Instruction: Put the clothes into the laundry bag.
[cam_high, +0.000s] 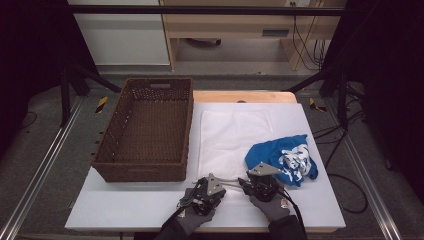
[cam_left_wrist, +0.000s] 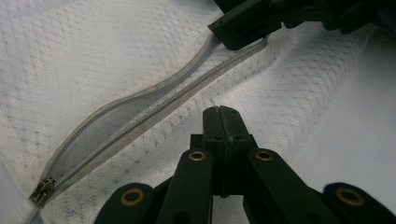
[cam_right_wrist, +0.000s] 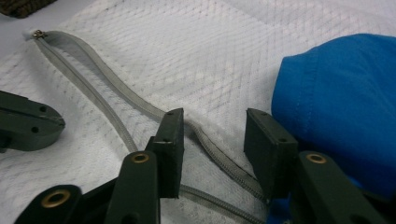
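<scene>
Jaws first: the right gripper (cam_right_wrist: 212, 149) stands wide apart, straddling the unzipped opening of the white mesh bag (cam_high: 232, 137); the left gripper (cam_left_wrist: 222, 116) is pressed tight, pinching mesh just below that opening. Beside the right jaw lies the blue garment (cam_right_wrist: 345, 107). Next (my guess): lift the zipper edge (cam_right_wrist: 140, 107), widening the mouth.

We held our left gripper (cam_high: 209, 189) with jaws pressed together, our right gripper (cam_high: 261, 183) with jaws spread apart, both hands low and close together

blue garment (cam_right_wrist: 345, 107) cut off right
</scene>
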